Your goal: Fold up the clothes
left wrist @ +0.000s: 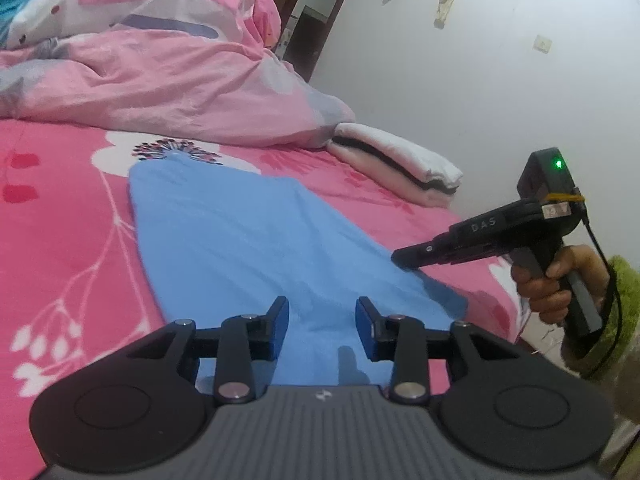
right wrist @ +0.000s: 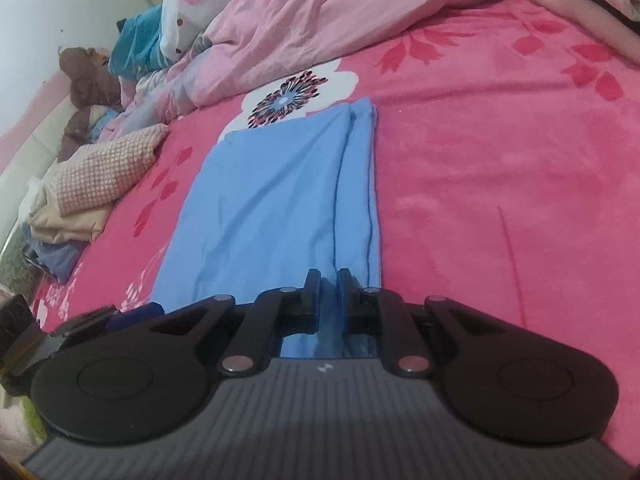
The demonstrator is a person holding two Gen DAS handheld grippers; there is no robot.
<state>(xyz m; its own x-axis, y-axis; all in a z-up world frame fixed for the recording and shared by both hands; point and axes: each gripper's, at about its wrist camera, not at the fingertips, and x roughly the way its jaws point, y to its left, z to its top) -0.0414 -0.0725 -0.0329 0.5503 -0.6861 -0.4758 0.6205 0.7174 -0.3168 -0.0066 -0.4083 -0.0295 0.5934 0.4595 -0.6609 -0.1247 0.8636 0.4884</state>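
1. On the bed [left wrist: 60, 216], left wrist view: the blue cloth [left wrist: 248, 240] lies flat on the pink floral sheet, running from centre toward 11 o'clock.
2. The left gripper [left wrist: 322, 326] sits at 6 o'clock over the cloth's near end, fingers apart, nothing between them.
3. At 3 o'clock the right gripper [left wrist: 404, 259], held in a hand [left wrist: 552, 284], has its tip on the cloth's right edge; the fingers look together.
4. A folded white stack [left wrist: 400, 164] lies at 1 o'clock by the wall; a pink quilt [left wrist: 160, 64] is heaped at 11 o'clock.
5. Right wrist view: the right gripper [right wrist: 329, 292] at 6 o'clock has its fingers nearly closed, clamped on the near edge of the cloth [right wrist: 260, 208].
6. The cloth extends toward 12 o'clock, its right side folded over in a narrow strip.
7. A checked garment [right wrist: 108, 172] lies at 9 o'clock among other clothes; the quilt [right wrist: 320, 12] is at 12 o'clock.
8. Part of the left gripper [right wrist: 120, 316] shows at 8 o'clock.
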